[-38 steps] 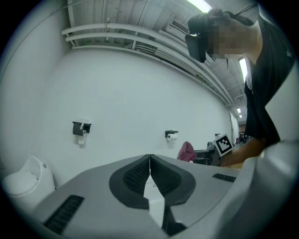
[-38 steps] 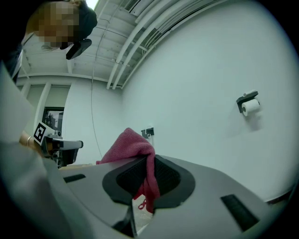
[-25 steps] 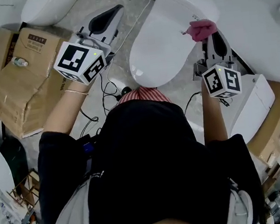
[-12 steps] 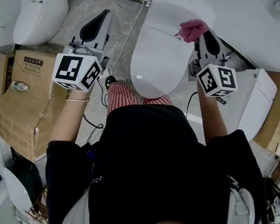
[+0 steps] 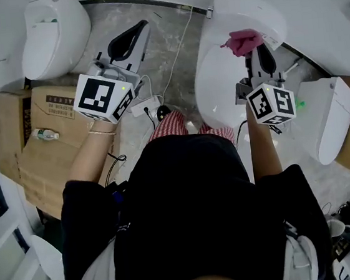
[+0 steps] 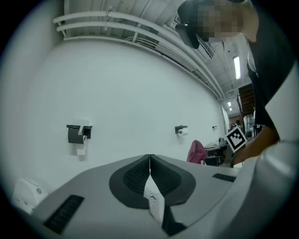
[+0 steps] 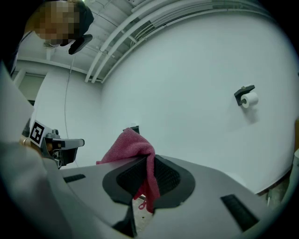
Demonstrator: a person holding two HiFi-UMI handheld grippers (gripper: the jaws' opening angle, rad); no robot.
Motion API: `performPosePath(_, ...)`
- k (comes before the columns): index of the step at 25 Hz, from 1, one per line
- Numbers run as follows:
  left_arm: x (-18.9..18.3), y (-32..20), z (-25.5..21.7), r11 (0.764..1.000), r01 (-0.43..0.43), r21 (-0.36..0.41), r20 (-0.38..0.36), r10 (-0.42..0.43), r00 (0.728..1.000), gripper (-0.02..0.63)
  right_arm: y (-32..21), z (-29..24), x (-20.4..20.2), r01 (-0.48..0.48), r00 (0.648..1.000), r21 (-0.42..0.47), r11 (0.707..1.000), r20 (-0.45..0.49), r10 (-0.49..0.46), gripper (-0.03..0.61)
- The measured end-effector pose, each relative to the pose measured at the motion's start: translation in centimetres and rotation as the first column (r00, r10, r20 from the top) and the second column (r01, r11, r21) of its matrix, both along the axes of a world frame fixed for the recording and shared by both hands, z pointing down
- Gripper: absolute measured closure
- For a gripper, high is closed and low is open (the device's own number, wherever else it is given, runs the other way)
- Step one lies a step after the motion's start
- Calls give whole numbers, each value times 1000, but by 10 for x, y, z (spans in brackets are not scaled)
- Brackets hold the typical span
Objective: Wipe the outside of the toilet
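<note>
The white toilet (image 5: pixel 220 93) with its lid down stands at the upper right of the head view. My right gripper (image 5: pixel 258 50) is shut on a pink cloth (image 5: pixel 243 40), held over the toilet's far right part; I cannot tell whether cloth and toilet touch. In the right gripper view the cloth (image 7: pixel 133 147) bunches above the jaws and hangs between them, with my right gripper (image 7: pixel 148 161) aimed at a white wall. My left gripper (image 5: pixel 129 38) hovers over the floor left of the toilet. In its own view my left gripper (image 6: pixel 149 156) is shut with nothing in it.
A second toilet (image 5: pixel 53 31) stands at the far left and a third (image 5: pixel 332 118) at the right. Cardboard boxes (image 5: pixel 38 152) lie left of me. A power strip with cables (image 5: pixel 146 105) lies on the floor by my feet. Paper holders (image 6: pixel 78 133) hang on the wall.
My head has shifted, so the toilet sits further right in view. The right gripper with the cloth has gone from the lid's right edge toward the toilet's far end. The left gripper stays shut.
</note>
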State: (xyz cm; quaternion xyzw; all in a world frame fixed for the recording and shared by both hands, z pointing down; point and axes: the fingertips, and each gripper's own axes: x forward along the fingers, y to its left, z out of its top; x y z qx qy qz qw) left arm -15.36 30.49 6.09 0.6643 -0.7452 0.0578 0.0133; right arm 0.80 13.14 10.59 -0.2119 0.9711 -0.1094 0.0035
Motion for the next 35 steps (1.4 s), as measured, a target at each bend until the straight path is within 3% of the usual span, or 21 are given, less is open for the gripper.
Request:
performPosePath(8, -49, 18, 8, 1000, -25, 0, -6, 25, 1000, 603, 28, 6, -41, -43, 999, -38, 998, -2, 43, 522)
performPosePath(15, -69, -8, 9, 999, -30, 9, -12, 31, 999, 603, 6, 19, -47, -78, 997, -40, 996, -20, 77, 522)
performPosePath(27, -97, -155, 18, 986, -166, -5, -10, 165, 986, 603, -84, 49, -109, -116, 993, -96, 989, -12, 115, 522)
performPosePath(35, -112, -210, 28, 976, -216, -26, -37, 215, 976, 603, -125, 64, -114, -156, 988, -118, 981, -33, 153, 522)
